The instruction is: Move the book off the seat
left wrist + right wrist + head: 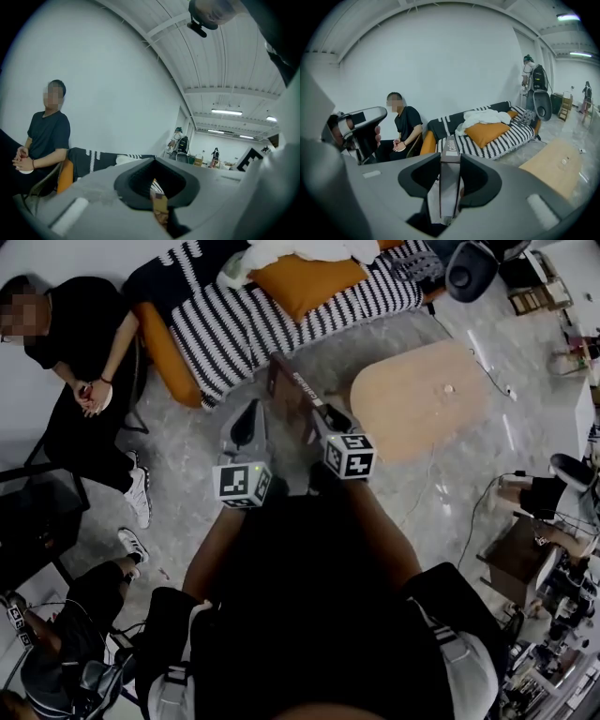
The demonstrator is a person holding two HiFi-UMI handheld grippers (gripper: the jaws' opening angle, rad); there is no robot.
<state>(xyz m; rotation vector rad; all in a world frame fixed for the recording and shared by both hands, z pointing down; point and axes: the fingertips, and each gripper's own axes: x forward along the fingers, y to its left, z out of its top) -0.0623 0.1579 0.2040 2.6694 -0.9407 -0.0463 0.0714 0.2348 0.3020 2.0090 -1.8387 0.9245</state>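
My right gripper (314, 418) is shut on a dark book (292, 390) and holds it upright in the air over the grey floor, short of the striped sofa (281, 315). In the right gripper view the book (450, 187) stands spine up between the jaws of the right gripper (450, 157), with pale pages showing below. My left gripper (246, 423) hovers just left of the book and apart from it. In the left gripper view the jaw tips of the left gripper (155, 161) meet, with nothing held.
An orange cushion (305, 282) and white cloth lie on the sofa. A rounded wooden table (422, 399) stands to the right of the grippers. One person sits at the left (75, 362), another crouches at the bottom left (66, 634). Cables and clutter fill the right edge.
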